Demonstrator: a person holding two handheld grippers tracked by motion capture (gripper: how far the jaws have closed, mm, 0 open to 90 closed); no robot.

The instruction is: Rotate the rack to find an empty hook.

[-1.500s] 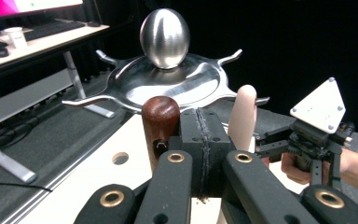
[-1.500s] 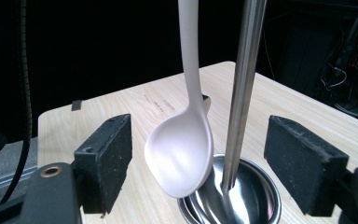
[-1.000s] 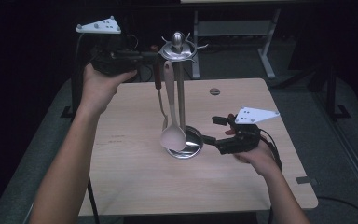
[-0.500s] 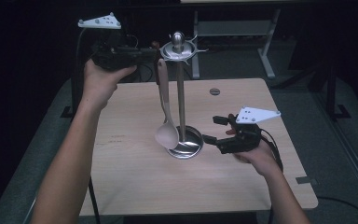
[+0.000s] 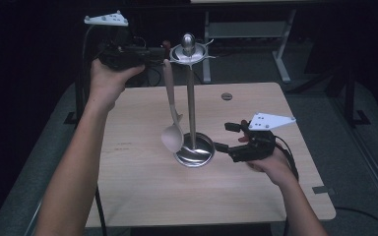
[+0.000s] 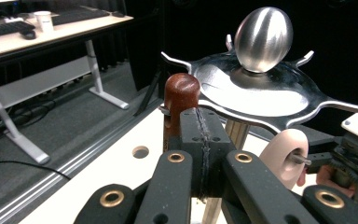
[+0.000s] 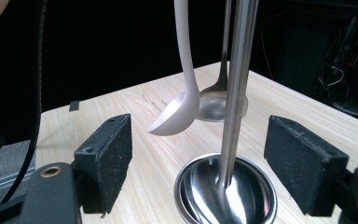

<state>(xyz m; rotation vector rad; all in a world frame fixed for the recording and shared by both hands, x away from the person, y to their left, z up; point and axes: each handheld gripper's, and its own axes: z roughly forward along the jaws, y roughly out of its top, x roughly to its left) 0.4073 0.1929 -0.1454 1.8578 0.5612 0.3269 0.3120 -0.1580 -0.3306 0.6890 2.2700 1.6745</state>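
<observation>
Stainless steel utensil stand (image 5: 191, 98) rises from the middle of the wooden table (image 5: 142, 196), and our left gripper (image 5: 150, 55) holds a pale ladle (image 5: 171, 115) beside its hook crown (image 6: 261, 93). Its jaws are clamped on the ladle's handle just under the red-brown knob (image 6: 181, 91), with the bowl hanging beside the post above the round base (image 7: 226, 193). Our right gripper (image 7: 214, 158) sits low with jaws apart on either side of the base, gripping nothing. We judge the main risk to be the swinging ladle knocking the post, or its hanging loop missing a hook and the ladle dropping on release. We can read no brand or writing anywhere.
</observation>
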